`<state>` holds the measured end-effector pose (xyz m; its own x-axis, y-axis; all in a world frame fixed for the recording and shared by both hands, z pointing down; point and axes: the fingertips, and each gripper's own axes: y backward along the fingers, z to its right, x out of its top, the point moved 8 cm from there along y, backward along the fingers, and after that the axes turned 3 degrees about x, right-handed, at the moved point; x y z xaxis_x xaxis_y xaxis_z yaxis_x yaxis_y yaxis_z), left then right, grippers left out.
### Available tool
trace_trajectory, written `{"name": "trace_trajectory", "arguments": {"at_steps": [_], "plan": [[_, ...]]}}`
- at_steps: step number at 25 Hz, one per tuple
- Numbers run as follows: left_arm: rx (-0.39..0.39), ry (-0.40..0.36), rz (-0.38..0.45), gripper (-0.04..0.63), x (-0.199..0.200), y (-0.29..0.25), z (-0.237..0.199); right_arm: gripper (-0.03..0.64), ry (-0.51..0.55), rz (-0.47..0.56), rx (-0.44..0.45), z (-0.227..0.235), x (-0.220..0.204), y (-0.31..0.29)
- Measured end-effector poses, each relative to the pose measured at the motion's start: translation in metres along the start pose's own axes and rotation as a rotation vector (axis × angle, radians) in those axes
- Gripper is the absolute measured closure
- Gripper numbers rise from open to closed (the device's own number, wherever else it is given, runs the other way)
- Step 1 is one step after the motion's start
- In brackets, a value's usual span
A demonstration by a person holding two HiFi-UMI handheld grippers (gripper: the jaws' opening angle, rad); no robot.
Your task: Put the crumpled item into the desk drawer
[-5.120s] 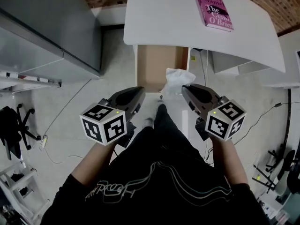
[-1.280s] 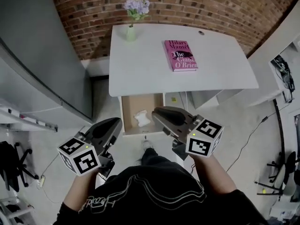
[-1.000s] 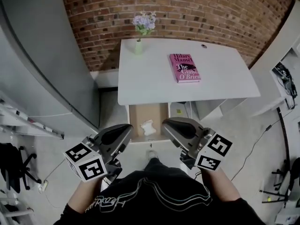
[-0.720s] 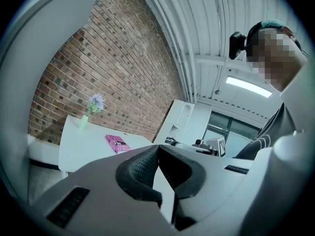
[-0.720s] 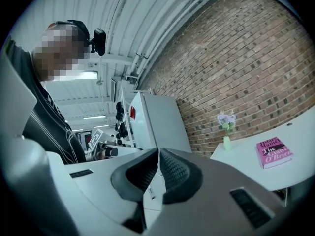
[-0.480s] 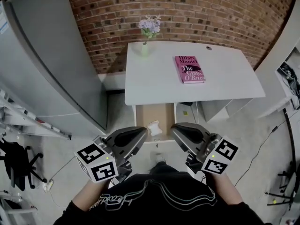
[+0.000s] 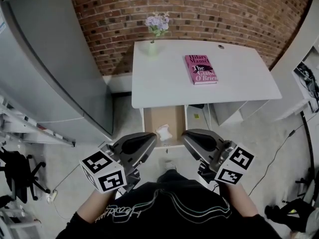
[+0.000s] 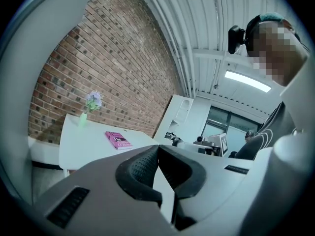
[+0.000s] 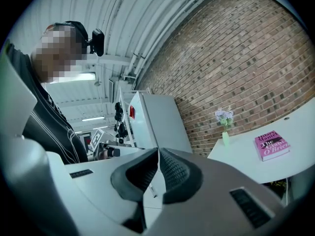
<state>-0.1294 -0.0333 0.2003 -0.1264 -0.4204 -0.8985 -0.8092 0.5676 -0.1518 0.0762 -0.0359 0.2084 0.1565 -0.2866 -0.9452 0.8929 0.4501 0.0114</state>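
Note:
A crumpled white item lies inside the open desk drawer, which sticks out from under the white desk. Both grippers are held up near the person's body, back from the drawer. My left gripper is shut with nothing between its pads. My right gripper is shut too, its pads pressed together and empty. In both gripper views the jaws tilt upward, toward the brick wall and ceiling.
A pink book lies on the desk and a small vase of purple flowers stands at its back edge. A grey cabinet stands to the left, a brick wall behind. Shelving and cables lie at right.
The crumpled item left the right gripper and now lies in the drawer. The person has stepped back and straightened, so the desk looks farther off. Both grippers have drawn back toward the body.

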Motion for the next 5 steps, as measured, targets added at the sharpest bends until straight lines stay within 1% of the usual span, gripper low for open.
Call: {"name": "trace_trajectory", "arguments": {"at_steps": [5], "plan": [[0.008,0.004,-0.003,0.574,0.0,0.0002,-0.0056,0.569,-0.003,-0.009,-0.002,0.0004,-0.0034,-0.0033]]}}
